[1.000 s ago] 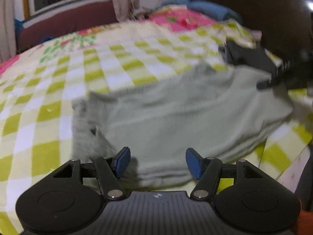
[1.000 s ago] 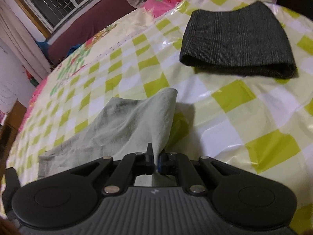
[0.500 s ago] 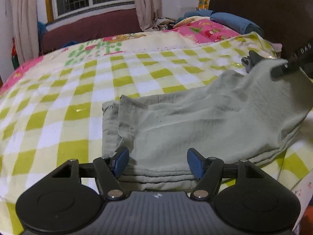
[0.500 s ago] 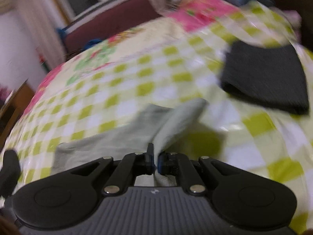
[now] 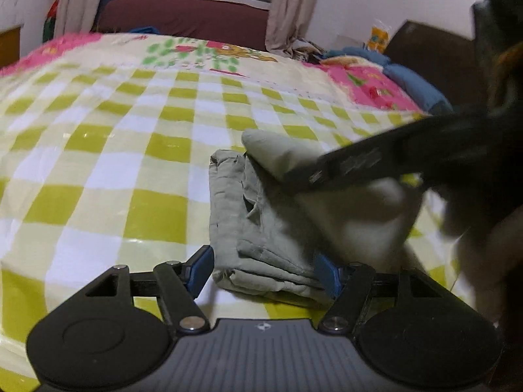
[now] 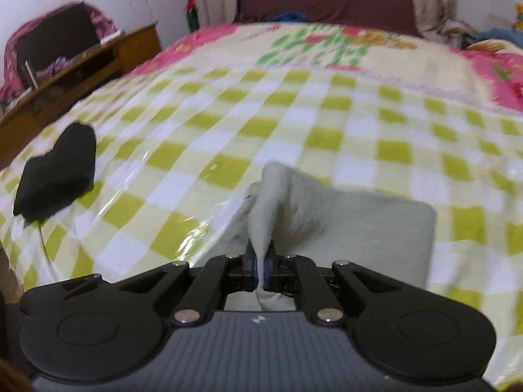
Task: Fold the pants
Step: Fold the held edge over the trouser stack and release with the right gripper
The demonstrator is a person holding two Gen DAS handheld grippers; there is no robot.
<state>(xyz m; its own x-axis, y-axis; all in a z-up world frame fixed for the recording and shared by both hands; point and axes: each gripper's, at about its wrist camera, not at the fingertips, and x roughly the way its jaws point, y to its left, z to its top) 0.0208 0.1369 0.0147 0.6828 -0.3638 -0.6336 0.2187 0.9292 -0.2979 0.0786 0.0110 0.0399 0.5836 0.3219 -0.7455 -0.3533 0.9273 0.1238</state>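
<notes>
The pants (image 5: 261, 228) are pale green & lie on the checked bed cover (image 5: 98, 163), already folded into a thick stack w/ the layered edge at 6 o'clock in the left wrist view, right by the left gripper (image 5: 263, 269). Its jaws stand wide, 1 blue pad on each side of the stack's near edge, not pressing as far as I can see, so it holds nothing. The right gripper (image 6: 260, 269) is pinched tight on a thin bit of the pants (image 6: 327, 222), & the cloth rises in a soft peak at 12 o'clock from its tips. In the left view that gripper shows as a dark blurry bar at 3 o'clock, lying over the lifted flap. The cloth looks light, soft & floppy: it sags, bends & will not keep a shape by itself. I think it is not slippery, but the shiny cover under it may let the whole stack slide if it gets tugged. Best spot to grab is an edge or corner, thru all the layers there, not the middle, which would just bunch up. My guess: the last flap is being laid over the stack. A black cloth lump (image 6: 59, 176) sits at 9 o'clock in the right view, well apart from the pants.
</notes>
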